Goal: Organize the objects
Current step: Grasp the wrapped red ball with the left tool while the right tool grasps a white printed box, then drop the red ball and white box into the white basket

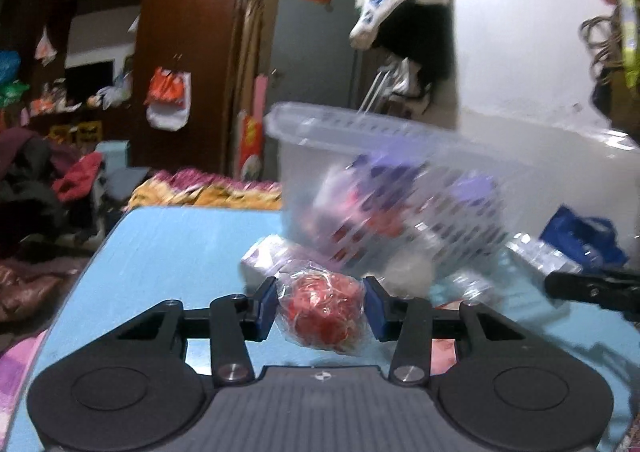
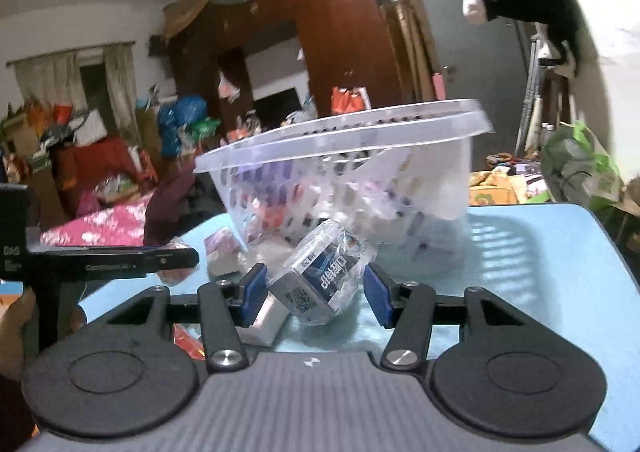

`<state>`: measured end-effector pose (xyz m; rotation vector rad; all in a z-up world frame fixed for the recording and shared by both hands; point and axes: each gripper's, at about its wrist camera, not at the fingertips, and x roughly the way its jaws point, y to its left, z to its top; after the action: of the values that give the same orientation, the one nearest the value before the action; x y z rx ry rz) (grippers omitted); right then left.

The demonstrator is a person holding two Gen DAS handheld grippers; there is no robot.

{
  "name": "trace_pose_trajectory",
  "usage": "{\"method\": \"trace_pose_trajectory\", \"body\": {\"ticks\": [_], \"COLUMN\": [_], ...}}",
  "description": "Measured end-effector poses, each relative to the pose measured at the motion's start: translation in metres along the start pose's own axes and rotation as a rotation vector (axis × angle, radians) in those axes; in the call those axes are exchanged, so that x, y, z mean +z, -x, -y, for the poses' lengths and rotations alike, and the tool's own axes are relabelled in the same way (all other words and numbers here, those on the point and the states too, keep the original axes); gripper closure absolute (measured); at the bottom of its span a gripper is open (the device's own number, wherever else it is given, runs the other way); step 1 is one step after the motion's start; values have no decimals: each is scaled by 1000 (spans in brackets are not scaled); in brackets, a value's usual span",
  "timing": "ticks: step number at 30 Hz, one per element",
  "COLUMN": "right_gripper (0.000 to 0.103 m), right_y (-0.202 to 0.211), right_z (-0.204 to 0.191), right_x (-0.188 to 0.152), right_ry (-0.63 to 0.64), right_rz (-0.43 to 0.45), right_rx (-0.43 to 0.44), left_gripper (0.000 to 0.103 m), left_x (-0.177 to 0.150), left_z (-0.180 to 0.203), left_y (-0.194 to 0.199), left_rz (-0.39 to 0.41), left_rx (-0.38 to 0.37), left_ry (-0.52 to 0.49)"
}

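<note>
Step in hand: pick-up. Our left claw [image 1: 320, 308] grips a clear bag of red sweets [image 1: 322, 312] before the perforated basket [image 1: 400, 172]; our right claw [image 2: 314, 294] pinches a wrapped blue-labelled box [image 2: 320, 282] there. Next, we judge: lift both over the basket rim and release.

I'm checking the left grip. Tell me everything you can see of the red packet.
The red packet is a lumpy red mass wrapped in crinkled clear plastic, glossy with highlights. It sits between the left gripper's blue pads, which press both its sides. It is over the blue table, just before the clear basket. Whether it touches the table cannot be told.
</note>
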<state>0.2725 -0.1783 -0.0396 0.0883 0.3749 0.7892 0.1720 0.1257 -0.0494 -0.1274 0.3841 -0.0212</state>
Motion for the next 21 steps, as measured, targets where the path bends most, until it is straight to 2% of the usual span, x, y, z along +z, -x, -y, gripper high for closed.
{"method": "trace_pose_trajectory", "body": {"ticks": [4,10,19,21], "right_gripper": [47,47,47,47], "right_y": [2,3,8,15], "right_z": [4,7,3,0], "right_x": [-6,-10,-14,-15], "right_ry": [-8,-16,11,27], "right_rz": [12,41,81,122], "right_rx": [-7,20,5,-5], "left_gripper": [54,54,54,54], "left_x": [-2,-7,-9,-9], "left_z": [7,6,2,-3], "left_y": [7,7,11,17], "left_rz": [54,67,81,90], "left_rx": [-48,-67,-67,-90], "left_ry": [1,11,22,73]}}
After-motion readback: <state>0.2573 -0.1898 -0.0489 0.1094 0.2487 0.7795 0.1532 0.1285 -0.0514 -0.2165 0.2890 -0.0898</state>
